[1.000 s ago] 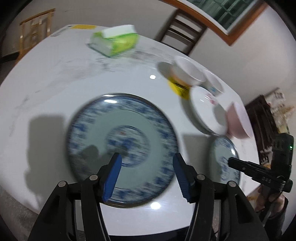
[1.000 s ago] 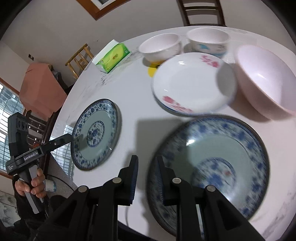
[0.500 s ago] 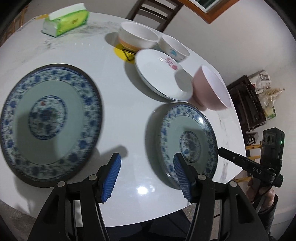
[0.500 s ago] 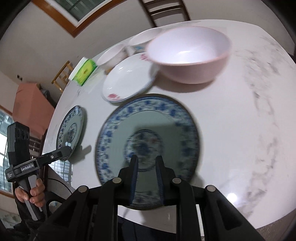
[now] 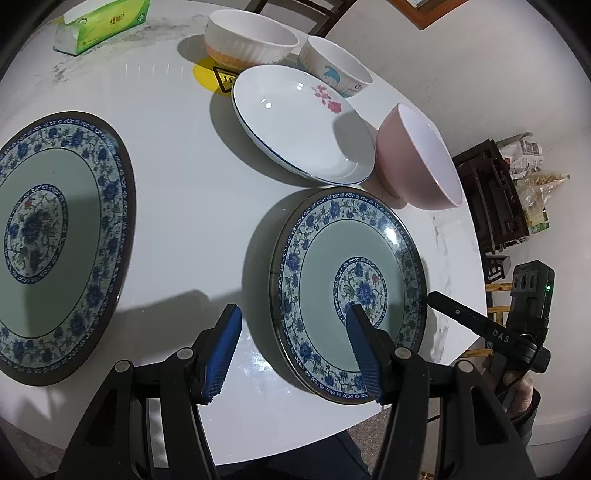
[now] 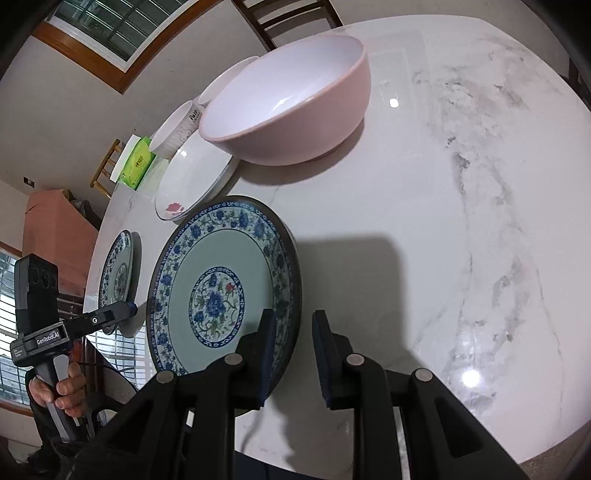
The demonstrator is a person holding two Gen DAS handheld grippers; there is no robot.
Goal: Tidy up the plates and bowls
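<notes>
1. The round white marble counter carries all the dishes; a person stands at its near edge with a claw in each hand.
2. Left claw: its blue-padded fingers stand well apart and grip nothing. One pad is over bare counter, the other over the near blue-patterned plate, so that the plate's left rim lies between them; whether either pad touches cannot be told.
3. Right claw: its jaws are parted by a narrow gap and astride the right rim of the same plate, the left finger above the plate's inside and the right finger over the counter outside it. The pads do not appear to press on the rim.
4. A second, larger-looking blue-patterned plate lies flat at the left of the counter, well apart from the first.
5. A white plate with red flowers sits beyond the near plate, just beside a pink bowl at its right.
6. A ribbed white bowl and a small printed bowl stand behind the white plate, the ribbed one over a yellow sticker.
7. A green tissue pack lies at the far left edge.
</notes>
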